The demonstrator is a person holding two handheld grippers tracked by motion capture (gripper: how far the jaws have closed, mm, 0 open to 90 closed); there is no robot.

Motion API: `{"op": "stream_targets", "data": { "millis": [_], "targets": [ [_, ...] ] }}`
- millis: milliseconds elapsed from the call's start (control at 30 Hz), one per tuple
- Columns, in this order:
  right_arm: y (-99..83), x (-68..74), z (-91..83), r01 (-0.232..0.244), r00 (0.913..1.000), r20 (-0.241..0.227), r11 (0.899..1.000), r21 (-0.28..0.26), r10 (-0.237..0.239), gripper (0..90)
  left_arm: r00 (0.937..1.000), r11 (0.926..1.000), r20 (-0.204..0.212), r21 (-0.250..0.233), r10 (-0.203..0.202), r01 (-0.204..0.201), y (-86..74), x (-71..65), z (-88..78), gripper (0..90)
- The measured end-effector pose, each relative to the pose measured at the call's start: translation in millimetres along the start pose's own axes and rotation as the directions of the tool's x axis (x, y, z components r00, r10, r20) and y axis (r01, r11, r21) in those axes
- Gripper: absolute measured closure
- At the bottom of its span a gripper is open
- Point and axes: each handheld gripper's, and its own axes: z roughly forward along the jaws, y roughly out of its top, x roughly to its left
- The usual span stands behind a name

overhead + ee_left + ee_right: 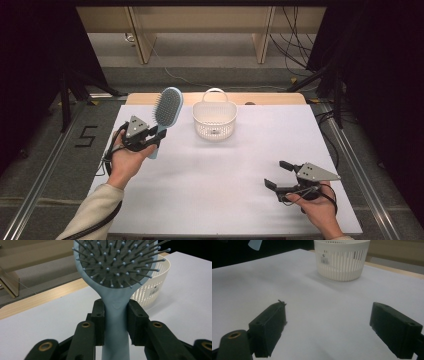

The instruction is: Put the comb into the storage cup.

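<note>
Left gripper [115, 315] clamps upright hairbrush [167, 107], bristled head topmost.

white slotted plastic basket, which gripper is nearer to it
Left. The left gripper, shut on the light blue hairbrush, is just left of the white slotted plastic basket; the right gripper sits open, well toward the table's near right.
</note>
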Motion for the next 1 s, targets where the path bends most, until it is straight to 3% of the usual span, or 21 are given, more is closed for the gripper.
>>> {"op": "stream_targets", "data": {
  "millis": [1000],
  "targets": [
    [0.0,-0.1,-0.1,-0.001,1.0000,-0.001,1.000,-0.001,0.001,14.5,1.0000,1.0000,0.004,-0.002,0.002,-0.002,4.6,-1.4,5.4,70.2]
  ]
}}
